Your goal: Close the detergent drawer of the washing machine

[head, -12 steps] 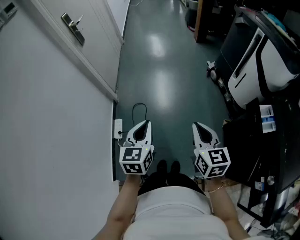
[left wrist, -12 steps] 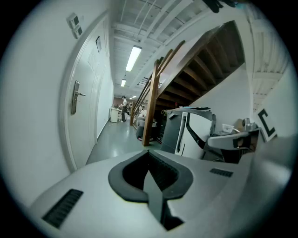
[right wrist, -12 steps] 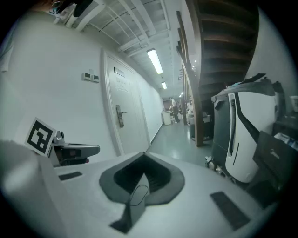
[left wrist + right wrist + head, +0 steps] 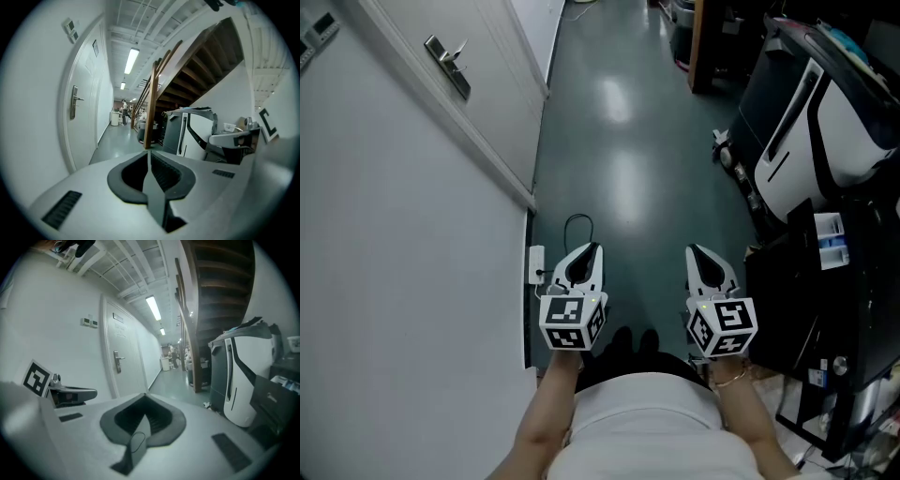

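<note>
No view shows the washing machine's detergent drawer, so its place and the way its long axis runs cannot be told. The person stands in a corridor on a glossy dark green floor (image 4: 619,141), next to a white wall (image 4: 394,281) and a white door with a metal lever handle (image 4: 447,64). The left gripper (image 4: 589,249) and the right gripper (image 4: 695,250) are held side by side, well apart, both pointing ahead along the corridor and slightly downward. In both gripper views the 2 jaws of each gripper are pressed together with nothing between them. A black cable loop (image 4: 578,222) lies on the floor just ahead of the left gripper, near a white plug block (image 4: 536,258) at the foot of the wall. A large white-and-black machine (image 4: 834,131) of unclear kind stands at the right. Against the earlier frame, the 2 grippers keep nearly the same places in the head view. The handle, the machine and the person's dark shoes (image 4: 635,339) sit a little lower in the picture.
</note>
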`<state>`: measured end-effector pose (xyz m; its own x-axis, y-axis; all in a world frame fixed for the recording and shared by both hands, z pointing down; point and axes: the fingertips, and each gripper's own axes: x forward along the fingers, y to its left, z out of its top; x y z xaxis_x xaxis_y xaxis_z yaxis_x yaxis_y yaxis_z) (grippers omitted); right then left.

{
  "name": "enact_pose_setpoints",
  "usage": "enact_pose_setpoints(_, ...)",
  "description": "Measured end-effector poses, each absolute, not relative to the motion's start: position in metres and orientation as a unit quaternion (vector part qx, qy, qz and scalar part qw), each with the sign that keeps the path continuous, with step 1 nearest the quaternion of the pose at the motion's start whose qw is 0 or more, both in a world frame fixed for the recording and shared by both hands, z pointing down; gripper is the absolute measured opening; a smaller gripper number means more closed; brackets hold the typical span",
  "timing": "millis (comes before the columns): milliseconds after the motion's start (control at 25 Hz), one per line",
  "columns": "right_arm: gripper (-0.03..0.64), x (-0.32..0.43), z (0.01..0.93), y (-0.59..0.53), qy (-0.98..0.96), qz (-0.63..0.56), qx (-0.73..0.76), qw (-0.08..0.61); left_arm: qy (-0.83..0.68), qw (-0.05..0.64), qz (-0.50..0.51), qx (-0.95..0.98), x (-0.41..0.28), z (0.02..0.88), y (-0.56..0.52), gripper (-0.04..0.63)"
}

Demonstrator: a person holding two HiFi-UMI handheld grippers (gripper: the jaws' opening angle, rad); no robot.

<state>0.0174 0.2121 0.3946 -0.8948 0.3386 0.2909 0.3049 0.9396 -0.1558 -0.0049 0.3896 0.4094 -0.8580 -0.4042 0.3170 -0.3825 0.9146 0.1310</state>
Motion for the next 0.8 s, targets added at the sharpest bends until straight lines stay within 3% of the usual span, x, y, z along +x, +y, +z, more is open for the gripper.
enact_pose_setpoints(440, 0.029, 0.012, 0.39, 0.176, -0.979, 0.052, -0.129, 0.149, -0.965, 0.158, -0.031, 0.207, -0.008, 0.401, 0.37, 0.092)
enact_pose_setpoints(800, 0.083, 0.006, 0.392, 0.157, -0.976, 0.076, -0.137, 0.155, -0.961, 0.164, -0.032, 0.22, -0.021, 0.404, 0.344, 0.106)
